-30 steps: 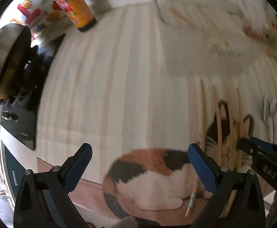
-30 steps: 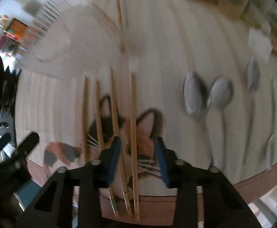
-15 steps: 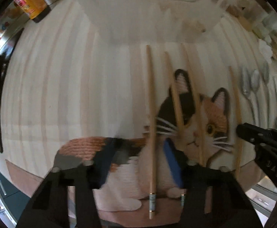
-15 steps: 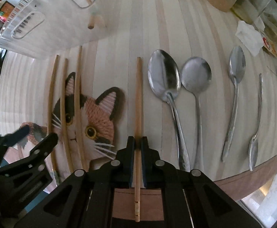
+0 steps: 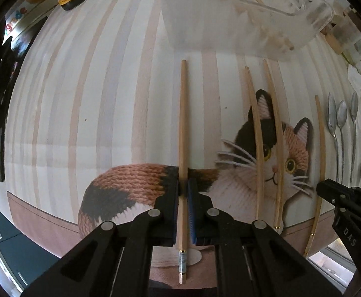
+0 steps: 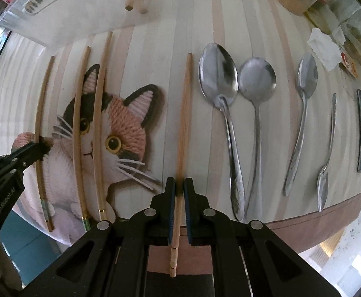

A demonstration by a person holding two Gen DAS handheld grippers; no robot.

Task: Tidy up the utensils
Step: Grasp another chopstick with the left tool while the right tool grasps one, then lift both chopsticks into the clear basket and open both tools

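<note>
Left wrist view shows my left gripper (image 5: 185,190) with its jaws pinching the leftmost chopstick (image 5: 182,128) low on its shaft, near the thick end, presumably so the stick stays level when lifted off the cat placemat (image 5: 131,183). Right gripper (image 6: 178,188) has its jaws pressed onto the rightmost chopstick (image 6: 184,113), which lies just beside the spoons (image 6: 220,79) on the worktop; I judge both sticks are bound for the clear bin (image 5: 229,19) lying behind them, two more chopsticks left between
</note>
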